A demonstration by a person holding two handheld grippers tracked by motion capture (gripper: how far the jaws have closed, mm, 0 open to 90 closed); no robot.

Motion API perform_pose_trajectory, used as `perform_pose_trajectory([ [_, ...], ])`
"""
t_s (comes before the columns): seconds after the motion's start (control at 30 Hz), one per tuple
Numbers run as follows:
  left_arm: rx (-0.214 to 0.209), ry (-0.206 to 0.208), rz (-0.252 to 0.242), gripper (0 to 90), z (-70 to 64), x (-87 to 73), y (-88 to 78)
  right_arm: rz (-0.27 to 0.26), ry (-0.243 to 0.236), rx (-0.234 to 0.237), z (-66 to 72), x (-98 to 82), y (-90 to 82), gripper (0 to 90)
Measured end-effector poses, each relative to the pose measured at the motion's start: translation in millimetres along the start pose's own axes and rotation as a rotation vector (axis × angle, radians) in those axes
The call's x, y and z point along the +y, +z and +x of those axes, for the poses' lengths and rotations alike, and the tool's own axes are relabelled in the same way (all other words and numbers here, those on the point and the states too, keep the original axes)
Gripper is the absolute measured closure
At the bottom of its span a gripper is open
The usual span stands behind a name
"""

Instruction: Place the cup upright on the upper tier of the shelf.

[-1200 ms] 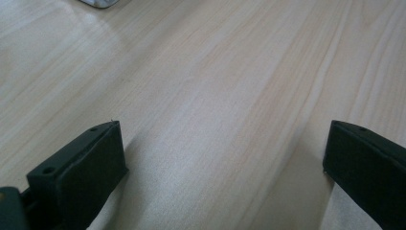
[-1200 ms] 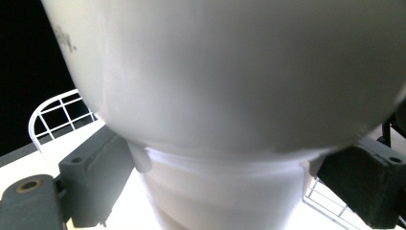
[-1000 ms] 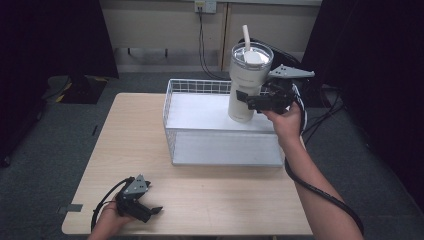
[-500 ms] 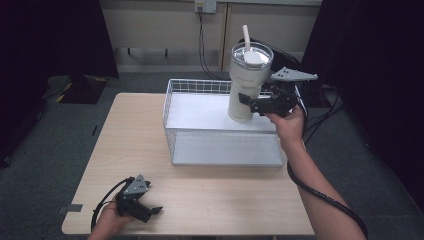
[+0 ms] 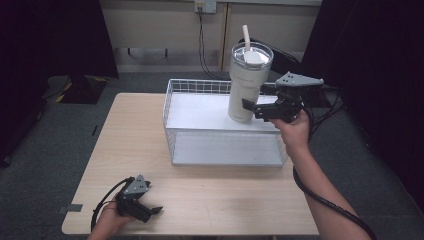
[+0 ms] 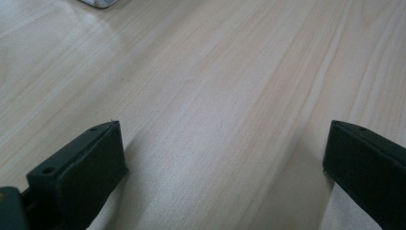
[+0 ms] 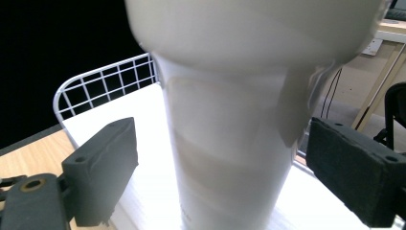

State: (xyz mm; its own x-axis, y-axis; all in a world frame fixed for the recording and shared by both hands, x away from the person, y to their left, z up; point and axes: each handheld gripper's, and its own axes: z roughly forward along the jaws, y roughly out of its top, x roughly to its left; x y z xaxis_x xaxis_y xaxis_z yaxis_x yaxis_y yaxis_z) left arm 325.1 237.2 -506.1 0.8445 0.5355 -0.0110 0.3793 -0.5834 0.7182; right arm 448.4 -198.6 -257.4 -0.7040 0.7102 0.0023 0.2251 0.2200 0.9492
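A tall cream tumbler point(image 5: 247, 85) with a clear lid and a white straw stands upright in the back right part of a white wire basket point(image 5: 170, 117). My right gripper point(image 5: 252, 107) is level with its lower half, open. In the right gripper view the jaws stand on either side of the tumbler point(image 7: 230, 143), with a gap showing on each side. My left gripper point(image 5: 152, 200) rests on the wooden table point(image 5: 125, 140) at the front left, open. Between its jaws there is only bare wood point(image 6: 220, 96).
The basket's wire rim point(image 7: 95, 88) rises around its white floor. Beyond the table are a wall with a socket and cables point(image 5: 202, 45), and a black chair point(image 5: 300, 60) behind the basket. Dark curtains hang at both sides.
The right hand has drifted slightly toward the near side. The tumbler and the left gripper have stayed where they were.
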Motion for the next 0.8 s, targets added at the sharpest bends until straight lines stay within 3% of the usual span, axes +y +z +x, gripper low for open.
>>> perform_pose_trajectory([
  [0.33, 0.000, -0.001, 0.000, 0.1, -0.1, 0.0, 0.0, 0.005, -0.017, 0.021, 4.9, -6.5, -16.2, 10.3],
  [0.8, -0.002, -0.001, 0.003, 0.1, -0.1, -0.1, 0.0, 0.008, -0.032, 0.106, 22.6, -21.2, -30.8, 10.3],
])
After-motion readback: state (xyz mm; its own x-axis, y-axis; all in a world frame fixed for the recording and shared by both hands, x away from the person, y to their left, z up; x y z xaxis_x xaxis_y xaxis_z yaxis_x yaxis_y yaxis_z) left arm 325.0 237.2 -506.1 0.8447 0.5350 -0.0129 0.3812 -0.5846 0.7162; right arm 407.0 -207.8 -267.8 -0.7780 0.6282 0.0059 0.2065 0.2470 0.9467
